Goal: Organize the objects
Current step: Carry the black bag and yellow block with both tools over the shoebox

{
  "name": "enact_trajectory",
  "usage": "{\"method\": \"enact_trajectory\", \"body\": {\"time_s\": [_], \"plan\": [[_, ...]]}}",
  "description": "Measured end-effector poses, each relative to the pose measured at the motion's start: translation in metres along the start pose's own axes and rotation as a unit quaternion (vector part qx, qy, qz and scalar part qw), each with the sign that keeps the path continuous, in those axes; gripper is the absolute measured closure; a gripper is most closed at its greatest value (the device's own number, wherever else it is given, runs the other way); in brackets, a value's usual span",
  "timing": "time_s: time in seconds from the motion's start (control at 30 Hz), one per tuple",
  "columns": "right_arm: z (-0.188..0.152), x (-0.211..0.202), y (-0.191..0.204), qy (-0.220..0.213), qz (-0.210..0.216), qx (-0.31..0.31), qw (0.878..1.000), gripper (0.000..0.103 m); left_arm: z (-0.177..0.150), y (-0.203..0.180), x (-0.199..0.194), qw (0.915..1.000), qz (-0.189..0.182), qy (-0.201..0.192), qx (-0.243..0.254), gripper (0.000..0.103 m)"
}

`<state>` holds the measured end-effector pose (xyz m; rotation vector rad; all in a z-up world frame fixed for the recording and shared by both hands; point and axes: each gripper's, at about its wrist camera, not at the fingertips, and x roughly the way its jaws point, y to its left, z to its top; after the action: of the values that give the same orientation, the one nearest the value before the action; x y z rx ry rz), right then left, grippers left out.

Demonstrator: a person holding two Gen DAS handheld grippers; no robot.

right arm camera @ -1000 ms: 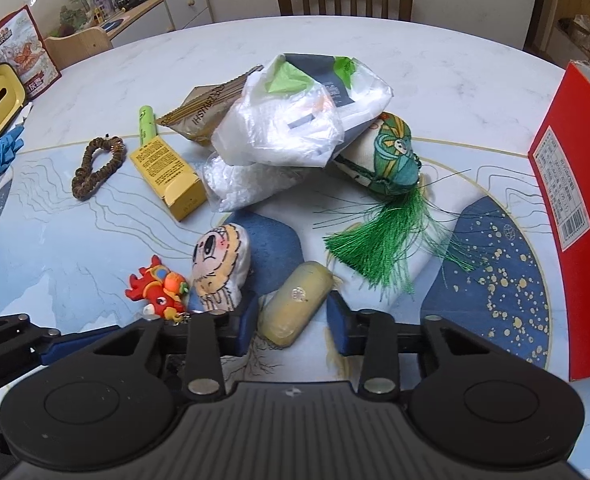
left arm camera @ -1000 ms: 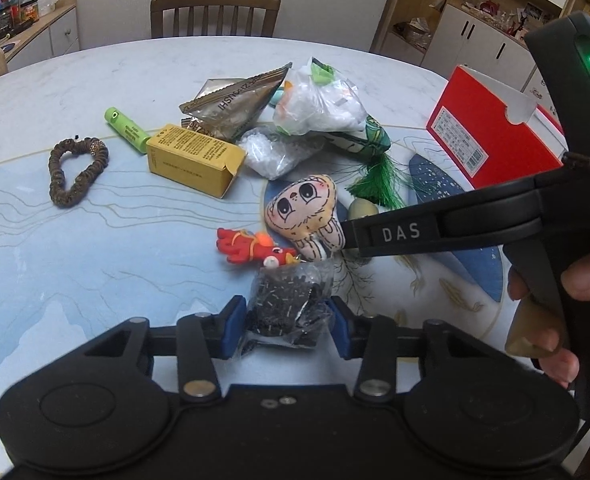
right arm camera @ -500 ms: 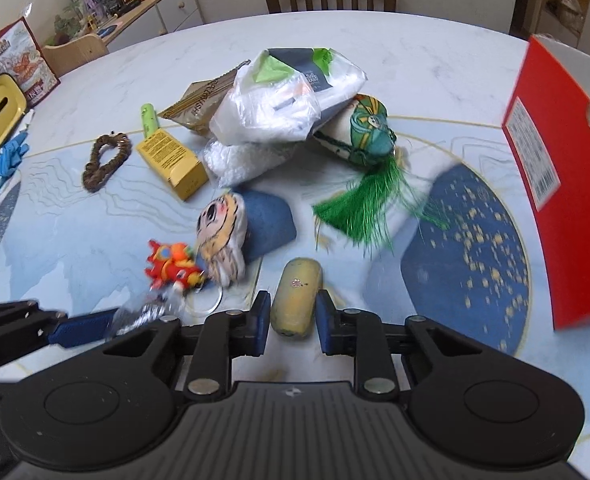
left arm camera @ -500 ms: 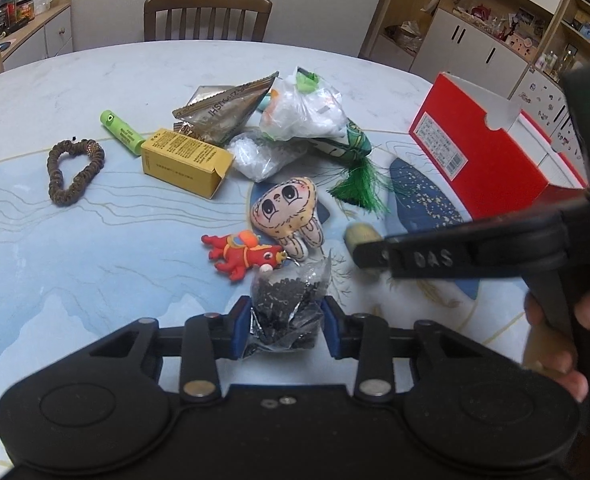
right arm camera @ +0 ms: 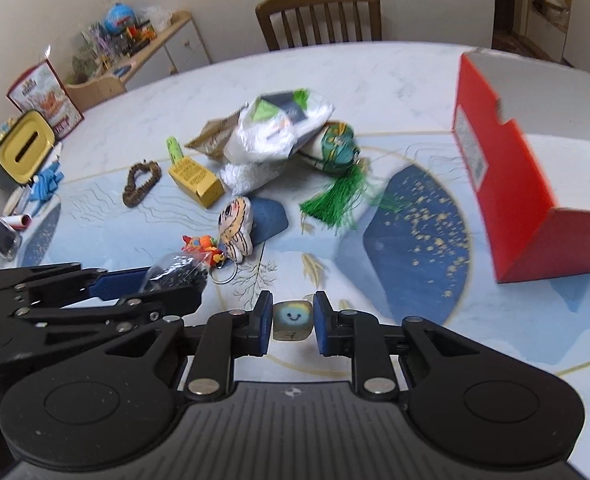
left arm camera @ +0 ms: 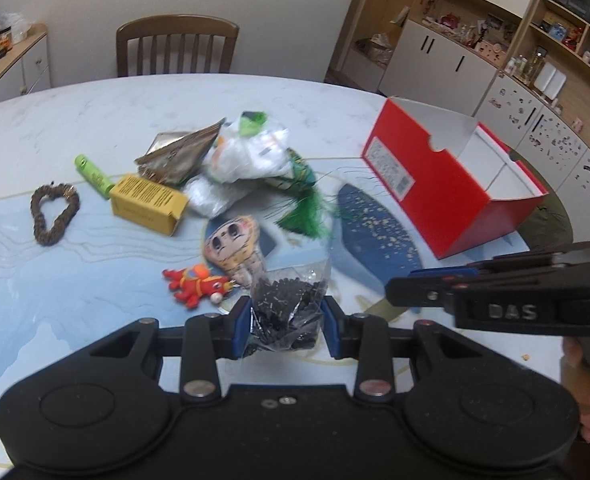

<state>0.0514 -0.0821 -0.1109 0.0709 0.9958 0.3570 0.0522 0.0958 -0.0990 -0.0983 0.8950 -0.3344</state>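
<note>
Both tools were carrying: the left gripper [left arm camera: 286, 322] pinched a bag of black beads [left arm camera: 285, 312], the right gripper [right arm camera: 293, 322] a small case [right arm camera: 292, 319], both off the table (probably), next needing the red box [left arm camera: 447, 190].

On the table [left arm camera: 75, 112], take the yellow carton [left arm camera: 147, 203] as landmark: the bead loop [left arm camera: 54, 213] lies left of it, the tube [left arm camera: 92, 176] just behind-left, the foil pouch [left arm camera: 179, 153] and plastic bags [left arm camera: 247, 156] behind-right, the doll [left arm camera: 233, 249] and toy [left arm camera: 195, 285] in front-right, the open box [left arm camera: 435, 192] far right.
</note>
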Motion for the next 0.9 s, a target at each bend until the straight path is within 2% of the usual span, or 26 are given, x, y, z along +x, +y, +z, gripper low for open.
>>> {"method": "enact_trajectory", "body": {"time_s": [0.43,0.67,0.9], "plan": [[0.017,-0.069,-0.055,-0.053,0.008,0.004,0.999,0.082,0.043,-0.065,-0.005,0.9993,-0.02,-0.011,0.031,0.068],[0.04,-0.095,-0.11,-0.083,-0.004,0.0,0.997,0.082,0.072,-0.111,0.015,0.9991,-0.023,-0.009,0.034,0.068],[0.06,-0.099,-0.175,-0.101,-0.03,-0.004,0.994,0.082,0.103,-0.157,0.045,0.9989,-0.006,-0.005,0.045,0.068]]}}
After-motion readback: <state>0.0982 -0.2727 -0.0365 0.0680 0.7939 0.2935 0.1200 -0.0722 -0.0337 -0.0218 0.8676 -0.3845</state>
